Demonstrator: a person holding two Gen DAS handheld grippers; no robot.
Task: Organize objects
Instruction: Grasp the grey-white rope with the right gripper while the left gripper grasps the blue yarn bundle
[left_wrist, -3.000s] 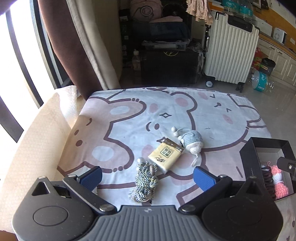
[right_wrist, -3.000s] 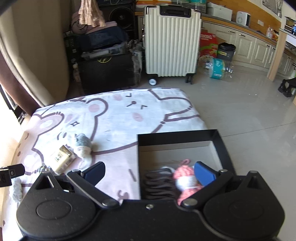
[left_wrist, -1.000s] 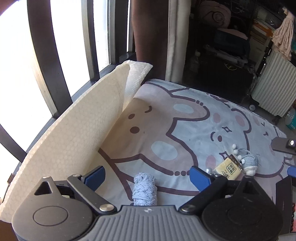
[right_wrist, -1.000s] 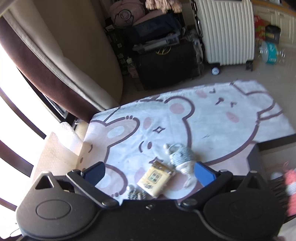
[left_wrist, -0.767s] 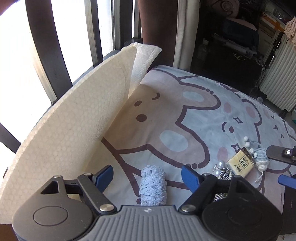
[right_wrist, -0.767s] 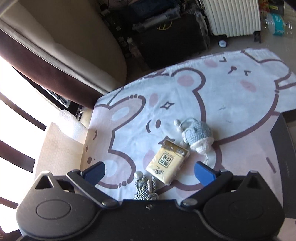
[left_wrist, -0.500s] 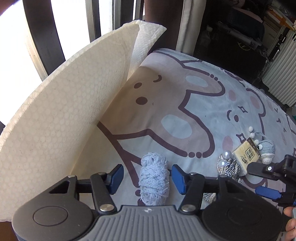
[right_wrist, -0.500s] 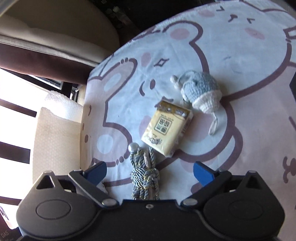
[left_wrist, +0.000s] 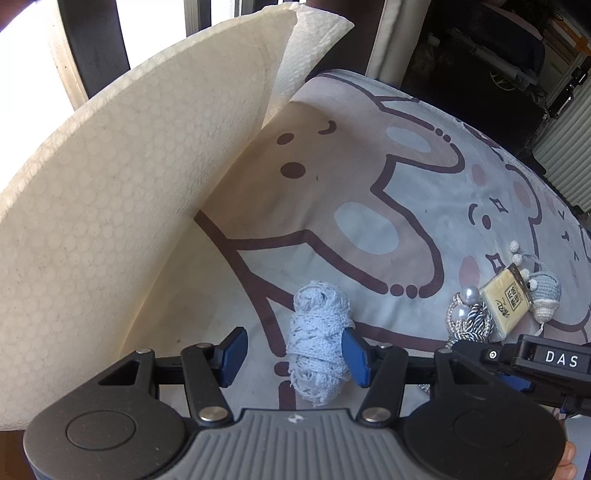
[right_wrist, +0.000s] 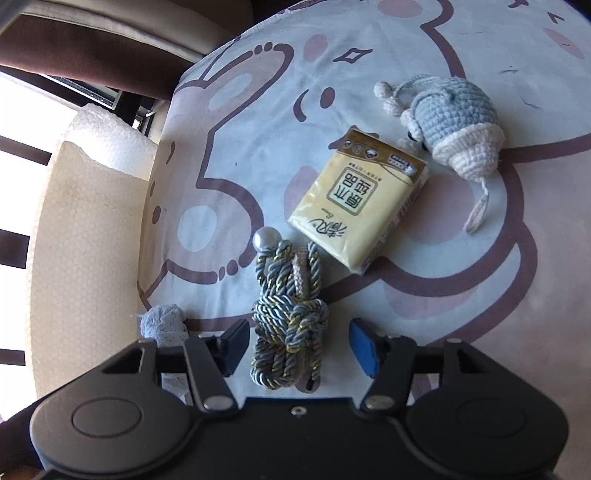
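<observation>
A: Left gripper (left_wrist: 293, 350), black body, blue pads, angled steeply down at the cloth. Jaws narrowed. Pale blue lace bundle (left_wrist: 319, 343) between them, leaning against the right-hand pad; clear gap at the left-hand pad (left_wrist: 232, 350). Not squeezed from both sides, so not gripped.

B: Bundle's position otherwise?

A: Lying on the white cloth printed with brown-outlined cartoon bears (left_wrist: 369, 184), lengthwise along the fingers, far end poking out past the pad tips. Cream bubble-textured sheet (left_wrist: 110, 221) curled up well to its left, against the window bars.

B: Right gripper?

A: Right gripper (right_wrist: 295, 347), same build, also pointed down. Jaws closing, still apart. Grey-blue twisted cord with gold flecks, knotted (right_wrist: 290, 317), lying between the pads, nearer the left-hand one, touching neither as far as can be told. Knot about level with the pad tips, pearl bead end (right_wrist: 265, 236) stretching beyond them.

B: Farther out?

A: Yellow tissue packet with printed label (right_wrist: 358, 199) just past the cord, at an angle, close to touching its far end. Grey-blue crocheted mouse with cream base (right_wrist: 454, 122) beyond that, just beside the packet's upper corner, tail trailing downward. Lace bundle visible at the lower left of the right wrist view, beside the left-hand finger.
</observation>
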